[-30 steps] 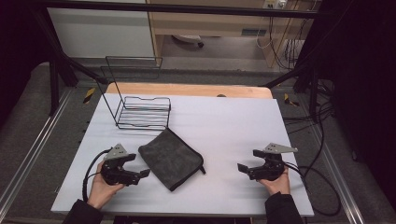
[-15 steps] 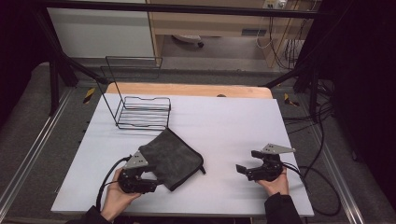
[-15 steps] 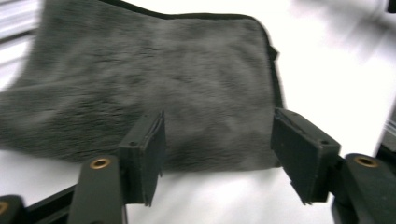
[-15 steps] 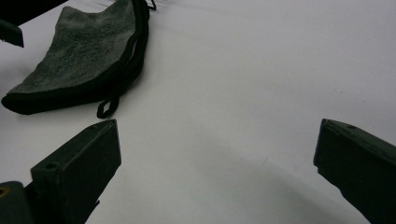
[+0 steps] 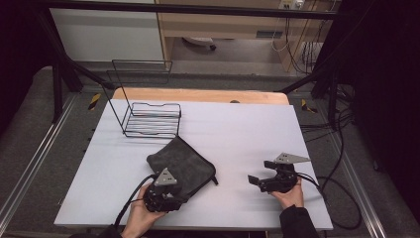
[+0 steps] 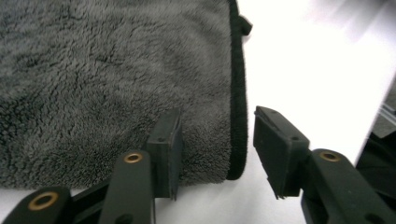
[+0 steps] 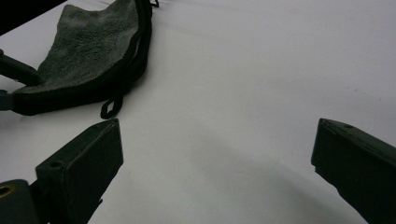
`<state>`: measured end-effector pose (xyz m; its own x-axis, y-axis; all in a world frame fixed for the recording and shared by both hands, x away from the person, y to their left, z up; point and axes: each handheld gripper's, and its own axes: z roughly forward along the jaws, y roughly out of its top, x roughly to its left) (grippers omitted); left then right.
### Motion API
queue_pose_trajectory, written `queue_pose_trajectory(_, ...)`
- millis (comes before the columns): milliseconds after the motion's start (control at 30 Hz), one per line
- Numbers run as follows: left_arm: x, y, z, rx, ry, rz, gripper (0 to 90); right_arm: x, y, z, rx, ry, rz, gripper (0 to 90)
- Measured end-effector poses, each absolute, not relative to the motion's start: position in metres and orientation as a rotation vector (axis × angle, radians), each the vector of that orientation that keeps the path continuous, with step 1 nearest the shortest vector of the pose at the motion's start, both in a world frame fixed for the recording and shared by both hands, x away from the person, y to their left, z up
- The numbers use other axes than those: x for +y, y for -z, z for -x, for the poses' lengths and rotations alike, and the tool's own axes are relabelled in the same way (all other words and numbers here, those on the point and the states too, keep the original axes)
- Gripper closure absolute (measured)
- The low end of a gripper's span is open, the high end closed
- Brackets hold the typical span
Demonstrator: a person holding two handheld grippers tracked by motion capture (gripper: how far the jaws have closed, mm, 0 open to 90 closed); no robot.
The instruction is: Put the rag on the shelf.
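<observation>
While your right gripper (image 5: 261,179) waits wide-jawed on bare table, your left gripper (image 6: 215,154) straddles, jaws parted, the near corner of the flat dark-grey fleecy cloth (image 6: 107,79), seemingly to pinch it.

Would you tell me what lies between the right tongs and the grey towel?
Only bare white table, seen in the high view, between right tongs and towel.

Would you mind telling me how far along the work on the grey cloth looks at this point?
Nothing looks done: the grey fleece cloth lies flat on the white table. In hand: the left gripper is open, its jaws straddling the cloth's bound near corner, not closed. Left: grasping and whatever follows. The right gripper rests open, apart from the cloth. The wire rack holds nothing.
</observation>
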<state>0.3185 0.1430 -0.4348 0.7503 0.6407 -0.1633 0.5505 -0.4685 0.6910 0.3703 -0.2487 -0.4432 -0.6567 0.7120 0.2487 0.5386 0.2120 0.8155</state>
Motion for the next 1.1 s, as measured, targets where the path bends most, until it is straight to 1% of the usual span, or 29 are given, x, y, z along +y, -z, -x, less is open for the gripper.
queue_pose_trajectory(100,0.142,0.438,-0.318,0.904,-0.161,-2.185,57.0,-0.244,0.443,-0.371,2.316,-1.406,-1.186,3.7)
queue_pose_trajectory(267,0.140,0.440,-0.319,0.930,-0.179,-2.193,64.6,-0.232,0.441,-0.369,2.334,-1.410,-1.166,7.8)
queue_pose_trajectory(300,0.140,0.439,-0.320,0.933,-0.179,-2.199,64.6,-0.232,0.441,-0.369,2.334,-1.410,-1.166,7.8)
queue_pose_trajectory(333,0.139,0.439,-0.320,0.940,-0.181,-2.201,68.5,-0.225,0.441,-0.369,2.354,-1.406,-1.154,10.4)
queue_pose_trajectory(367,0.139,0.439,-0.320,0.940,-0.184,-2.206,68.5,-0.225,0.441,-0.369,2.354,-1.406,-1.154,10.4)
queue_pose_trajectory(400,0.139,0.439,-0.321,0.940,-0.184,-2.214,72.3,-0.216,0.441,-0.369,2.378,-1.399,-1.125,12.9)
queue_pose_trajectory(467,0.139,0.439,-0.322,0.941,-0.182,-2.217,73.4,-0.211,0.441,-0.369,2.391,-1.402,-1.122,14.5)
queue_pose_trajectory(567,0.140,0.438,-0.324,0.952,-0.160,-2.215,76.8,-0.190,0.441,-0.368,2.424,-1.407,-1.079,22.5)
queue_pose_trajectory(600,0.140,0.438,-0.325,0.951,-0.152,-2.222,76.8,-0.190,0.441,-0.368,2.424,-1.407,-1.079,22.5)
queue_pose_trajectory(633,0.140,0.438,-0.325,0.950,-0.149,-2.223,77.3,-0.185,0.441,-0.367,2.435,-1.408,-1.075,24.8)
queue_pose_trajectory(667,0.141,0.438,-0.326,0.951,-0.146,-2.222,78.3,-0.173,0.442,-0.367,2.460,-1.389,-1.046,29.3)
queue_pose_trajectory(800,0.142,0.437,-0.326,0.939,-0.145,-2.227,79.3,-0.154,0.445,-0.367,2.501,-1.366,-1.014,40.8)
queue_pose_trajectory(933,0.144,0.436,-0.327,0.939,-0.127,-2.221,79.8,-0.138,0.450,-0.370,2.516,-1.353,-1.015,56.4)
queue_pose_trajectory(967,0.145,0.436,-0.327,0.937,-0.127,-2.221,79.8,-0.135,0.452,-0.371,2.521,-1.345,-1.014,61.6)
queue_pose_trajectory(1000,0.145,0.436,-0.327,0.939,-0.121,-2.219,79.8,-0.135,0.452,-0.371,2.521,-1.345,-1.014,61.6)
queue_pose_trajectory(1033,0.145,0.436,-0.327,0.940,-0.118,-2.217,79.8,-0.129,0.455,-0.373,2.533,-1.314,-1.006,68.1)
queue_pose_trajectory(1067,0.146,0.436,-0.327,0.939,-0.117,-2.216,79.8,-0.127,0.456,-0.373,2.539,-1.304,-1.006,72.7)
queue_pose_trajectory(1100,0.146,0.435,-0.327,0.939,-0.116,-2.215,79.8,-0.127,0.456,-0.373,2.539,-1.304,-1.006,72.7)
